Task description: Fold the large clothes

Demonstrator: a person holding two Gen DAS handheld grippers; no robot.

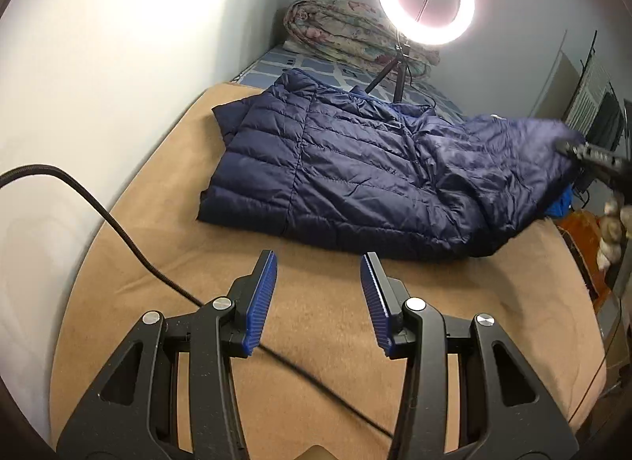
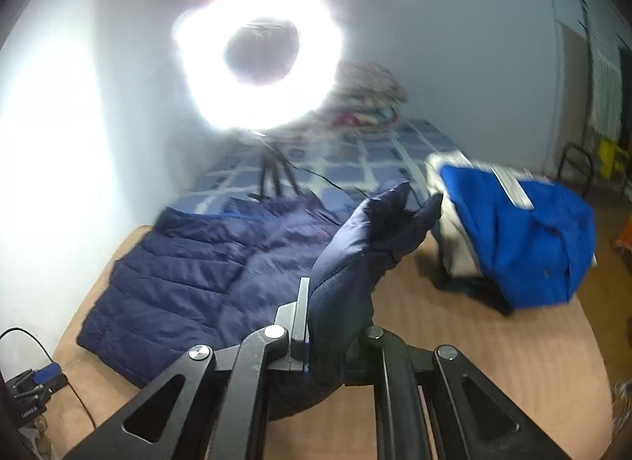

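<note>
The puffy jacket (image 1: 339, 167) lies on the bed (image 1: 316, 302), soft, light and slippery, so grab an edge or sleeve. The right tongs (image 2: 335, 325) pinch its sleeve (image 2: 363, 246). The left tongs (image 1: 319, 294) are spread and empty. The sleeve hides the right tips, and the blue pile (image 2: 525, 238) is blurry, maybe more clothes

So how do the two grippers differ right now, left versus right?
The left gripper is open and empty over the tan blanket; the right gripper is shut on the navy jacket's sleeve, lifting it off the bed. Left fingers' blue pads show; right's are mostly buried in fabric. Both share black frames.
</note>
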